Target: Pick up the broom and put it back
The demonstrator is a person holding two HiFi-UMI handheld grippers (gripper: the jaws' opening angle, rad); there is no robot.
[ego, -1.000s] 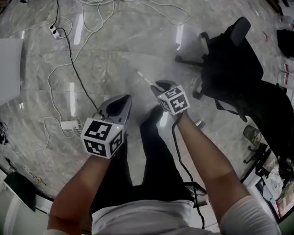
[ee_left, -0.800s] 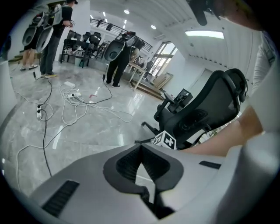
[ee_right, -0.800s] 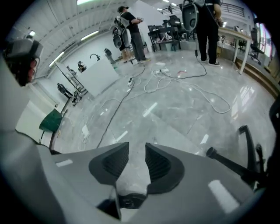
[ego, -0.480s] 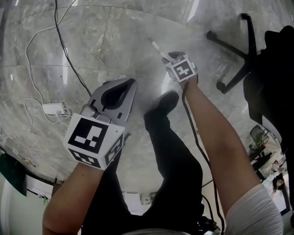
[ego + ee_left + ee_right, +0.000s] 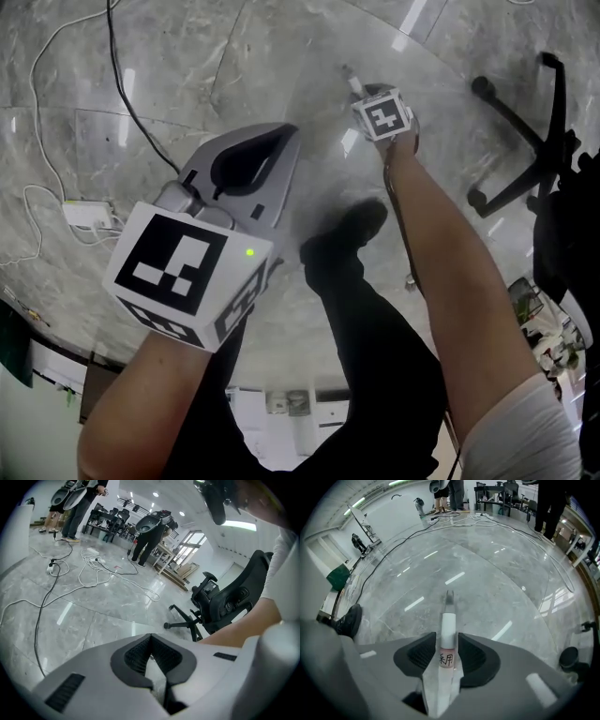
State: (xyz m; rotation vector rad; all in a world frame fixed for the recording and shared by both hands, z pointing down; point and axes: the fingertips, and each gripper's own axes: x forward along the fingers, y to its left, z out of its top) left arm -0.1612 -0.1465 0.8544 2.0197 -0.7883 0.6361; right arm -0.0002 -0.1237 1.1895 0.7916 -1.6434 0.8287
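The broom shows only as a thin white handle [image 5: 448,630] with a pink band and a written label, lying along the grey marble floor. My right gripper [image 5: 447,644] points steeply down at it with the handle between its dark pads; the jaws are opening, and narrow gaps show on both sides. In the head view the handle's end [image 5: 351,79] sticks out beyond the right gripper [image 5: 367,98] and its marker cube. My left gripper [image 5: 281,141] hangs lower left, jaws shut and empty, its tips meeting [image 5: 150,637]. The broom's head is out of view.
A black office chair [image 5: 530,131] stands to the right, also seen in the left gripper view [image 5: 225,602]. Cables [image 5: 117,84] and a white power adapter [image 5: 86,214] lie at left. The person's black shoe [image 5: 349,228] is just below the right gripper. People stand far off [image 5: 147,531].
Both grippers have sunk toward the floor and the head has bent lower. The right gripper has moved up-picture along the handle; the left now looms large in the foreground.
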